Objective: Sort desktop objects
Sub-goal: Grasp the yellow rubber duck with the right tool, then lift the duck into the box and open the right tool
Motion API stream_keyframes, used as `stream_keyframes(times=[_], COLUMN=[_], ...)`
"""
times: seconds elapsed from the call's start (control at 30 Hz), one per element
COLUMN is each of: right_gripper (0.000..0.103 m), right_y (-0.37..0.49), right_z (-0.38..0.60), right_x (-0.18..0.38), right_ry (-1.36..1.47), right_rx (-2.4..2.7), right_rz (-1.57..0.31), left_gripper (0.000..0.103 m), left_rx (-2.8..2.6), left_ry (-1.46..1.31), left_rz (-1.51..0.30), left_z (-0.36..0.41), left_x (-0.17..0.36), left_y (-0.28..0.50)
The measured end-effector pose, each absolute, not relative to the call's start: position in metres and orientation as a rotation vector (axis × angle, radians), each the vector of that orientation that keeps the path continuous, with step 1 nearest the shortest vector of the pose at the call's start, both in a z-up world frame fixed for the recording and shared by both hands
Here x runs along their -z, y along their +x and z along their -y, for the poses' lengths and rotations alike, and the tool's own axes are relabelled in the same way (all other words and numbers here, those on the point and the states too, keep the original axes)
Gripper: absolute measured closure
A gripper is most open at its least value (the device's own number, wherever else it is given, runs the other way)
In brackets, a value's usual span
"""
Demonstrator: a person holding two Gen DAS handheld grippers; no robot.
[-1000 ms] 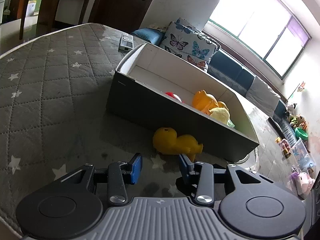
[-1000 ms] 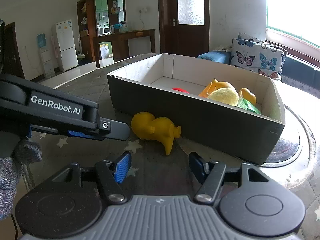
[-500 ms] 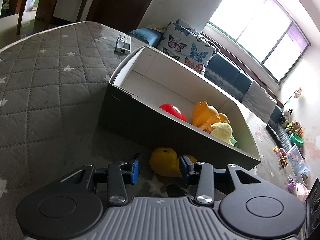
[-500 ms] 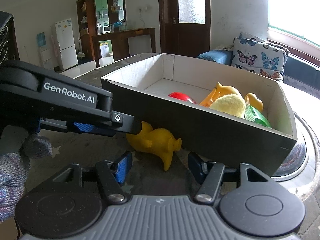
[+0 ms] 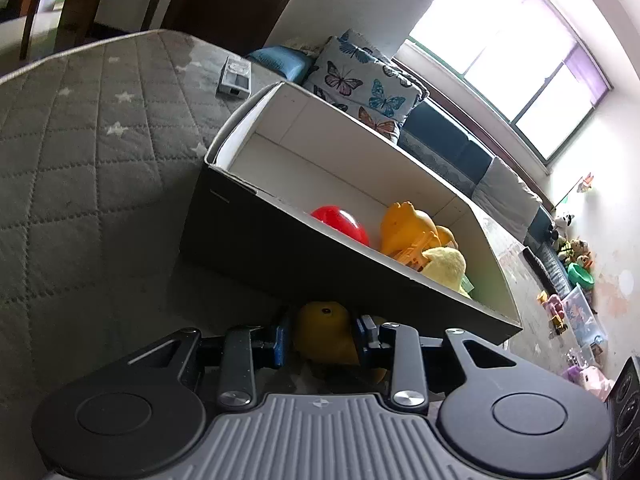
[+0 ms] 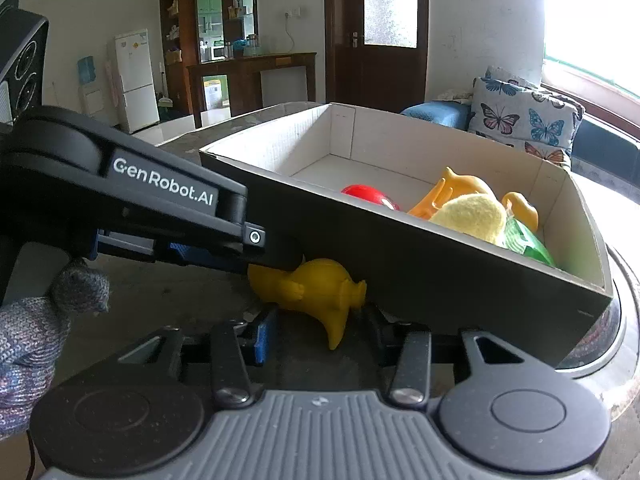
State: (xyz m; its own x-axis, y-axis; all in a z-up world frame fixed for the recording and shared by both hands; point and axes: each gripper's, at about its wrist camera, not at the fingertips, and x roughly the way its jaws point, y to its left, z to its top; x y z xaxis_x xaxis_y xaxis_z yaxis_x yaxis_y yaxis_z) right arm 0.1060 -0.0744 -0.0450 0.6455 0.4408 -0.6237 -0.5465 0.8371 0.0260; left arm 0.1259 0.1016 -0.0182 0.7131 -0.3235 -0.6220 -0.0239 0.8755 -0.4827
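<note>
Quilted star-print cover underlies left tool grasping yellow duck; right tool released.

A yellow rubber duck lies on the grey quilted tablecloth just before the dark cardboard box (a red ball inside, left).

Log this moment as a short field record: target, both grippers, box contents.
target: yellow rubber duck, lying on the quilted table cover against the box's outer wall
left gripper: jaws either side of the duck's head, contact unclear
right gripper: open, empty, near the duck's tail
box: red ball, orange duck, pale yellow plush, green item
</note>
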Motion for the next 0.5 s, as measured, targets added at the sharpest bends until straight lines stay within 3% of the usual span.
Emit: stream_keyframes(times=[0.5], right_gripper=[0.059], right_y=[0.094], right_z=[0.085], right_x=[-0.025], right_ry=[-0.203], right_rx=[-0.573], right_rz=[-0.504], left_gripper=[0.068], left_rx=[0.203], left_ry=[-0.472], left_rz=[-0.615], left_z=[-0.094], left_x=[-0.050], left_y=[0.110])
